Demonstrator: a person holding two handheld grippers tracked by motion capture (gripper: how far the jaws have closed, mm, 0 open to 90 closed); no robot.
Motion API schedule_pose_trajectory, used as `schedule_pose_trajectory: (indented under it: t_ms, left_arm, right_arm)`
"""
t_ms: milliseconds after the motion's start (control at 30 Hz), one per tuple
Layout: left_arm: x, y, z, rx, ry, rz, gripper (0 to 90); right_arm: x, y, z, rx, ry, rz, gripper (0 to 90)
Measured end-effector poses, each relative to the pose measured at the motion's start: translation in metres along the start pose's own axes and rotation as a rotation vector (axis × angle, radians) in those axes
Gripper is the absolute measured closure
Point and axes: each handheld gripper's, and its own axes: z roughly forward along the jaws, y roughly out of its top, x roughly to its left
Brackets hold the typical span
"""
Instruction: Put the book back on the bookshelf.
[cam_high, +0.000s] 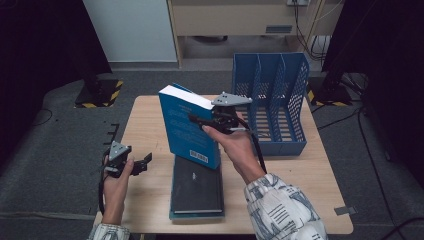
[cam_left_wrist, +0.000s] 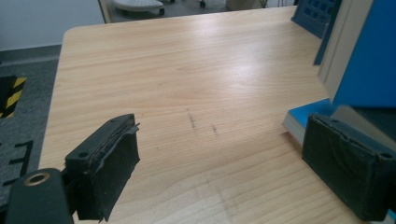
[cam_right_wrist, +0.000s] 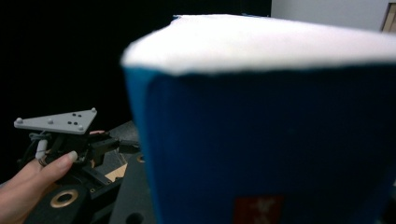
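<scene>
Wooden surface; blue file rack at its far right; dark books stacked flat; blue book upright on them, gripped by right gripper; left gripper, jaws apart, empty.

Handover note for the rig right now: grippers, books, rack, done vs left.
Right gripper: shut on the blue book, held upright above the stack.
Left gripper: open, nothing between the jaws, low at the table's left edge.
Dark book lies flat on another book near the front edge.
Blue file rack: its slots look unfilled.
Done: blue book lifted.
Left, probably: slot it into the rack, then the rest.
</scene>
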Motion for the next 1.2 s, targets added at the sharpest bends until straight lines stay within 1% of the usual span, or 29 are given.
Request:
schedule_pose_trajectory:
  t_ms: [67, 133, 267, 300, 400, 467, 533, 633, 867, 1033, 1167, 1200]
  left_arm:
    - [0.002, -0.002, 0.002, 0.020, 0.008, 0.002, 10.2]
    - [0.003, -0.005, 0.005, 0.043, 0.002, 0.001, 10.2]
    - [0.002, -0.006, 0.009, 0.067, 0.005, 0.013, 10.2]
    - [0.002, -0.007, 0.010, 0.073, 0.009, 0.018, 10.1]
    - [0.003, -0.010, 0.014, 0.117, 0.019, 0.021, 10.1]
    - [0.004, -0.011, 0.016, 0.144, 0.028, 0.016, 9.9]
    - [0.004, -0.012, 0.018, 0.162, 0.027, 0.022, 9.9]
    - [0.002, -0.013, 0.020, 0.170, 0.024, 0.024, 9.8]
    - [0.003, -0.013, 0.019, 0.179, 0.029, 0.026, 9.8]
    - [0.002, -0.013, 0.020, 0.177, 0.025, 0.023, 9.9]
    - [0.003, -0.013, 0.021, 0.170, 0.023, 0.019, 9.9]
    - [0.003, -0.013, 0.021, 0.169, 0.023, 0.018, 9.9]
  right_arm:
    - [0.000, 0.003, 0.001, 0.005, -0.009, 0.001, 61.2]
    - [0.001, 0.007, 0.001, 0.013, -0.023, -0.010, 61.2]
    - [-0.003, 0.015, -0.002, 0.004, -0.045, 0.011, 61.2]
    - [-0.005, 0.017, -0.004, -0.003, -0.046, 0.024, 61.3]
    - [-0.009, 0.022, -0.010, -0.014, -0.058, 0.037, 61.3]
    - [-0.012, 0.026, -0.016, -0.025, -0.073, 0.034, 61.2]
    - [-0.015, 0.030, -0.023, -0.036, -0.092, 0.035, 61.2]
    - [-0.021, 0.033, -0.033, -0.044, -0.114, 0.044, 61.3]
    - [-0.032, 0.039, -0.059, -0.055, -0.166, 0.042, 61.2]
    - [-0.040, 0.040, -0.077, -0.060, -0.206, 0.042, 61.2]
    - [-0.047, 0.039, -0.091, -0.063, -0.237, 0.052, 61.2]
    - [-0.049, 0.039, -0.095, -0.064, -0.246, 0.062, 61.2]
